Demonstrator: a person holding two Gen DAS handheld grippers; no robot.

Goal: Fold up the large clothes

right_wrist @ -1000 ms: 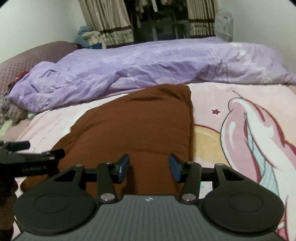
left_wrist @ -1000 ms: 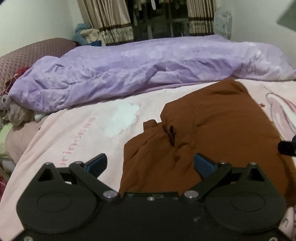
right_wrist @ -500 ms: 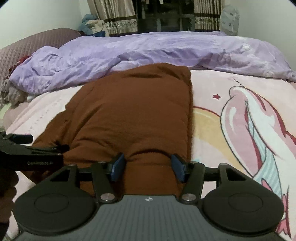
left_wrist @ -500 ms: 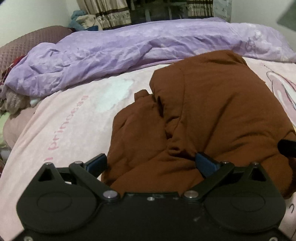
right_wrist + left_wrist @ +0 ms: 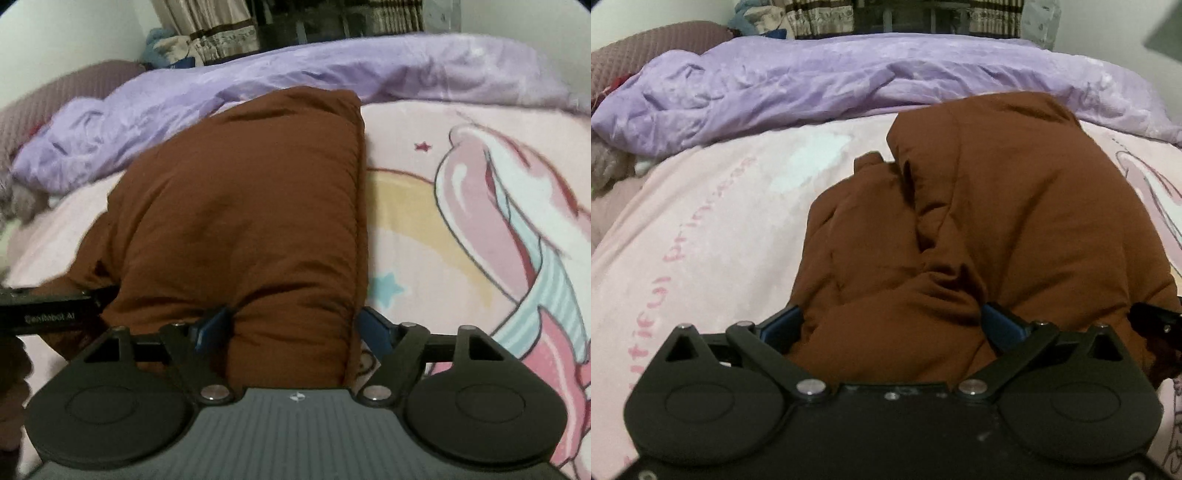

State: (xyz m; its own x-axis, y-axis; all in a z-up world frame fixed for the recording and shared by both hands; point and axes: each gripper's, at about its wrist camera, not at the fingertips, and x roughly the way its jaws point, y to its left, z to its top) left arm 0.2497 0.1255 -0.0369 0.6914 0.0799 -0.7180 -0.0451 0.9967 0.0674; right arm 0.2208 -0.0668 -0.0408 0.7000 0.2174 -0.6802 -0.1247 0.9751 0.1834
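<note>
- Both grippers sit lower over the brown garment (image 5: 1015,206), which fills more of each view.
- The right gripper (image 5: 295,326) has just been opening its jaws, the garment's near edge between them.

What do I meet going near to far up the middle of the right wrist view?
right gripper → brown garment → purple duvet → curtains

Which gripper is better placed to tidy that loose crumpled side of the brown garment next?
Left gripper: its open jaws straddle the brown garment at the crumpled folds. The right gripper sits over the neat edge.
</note>
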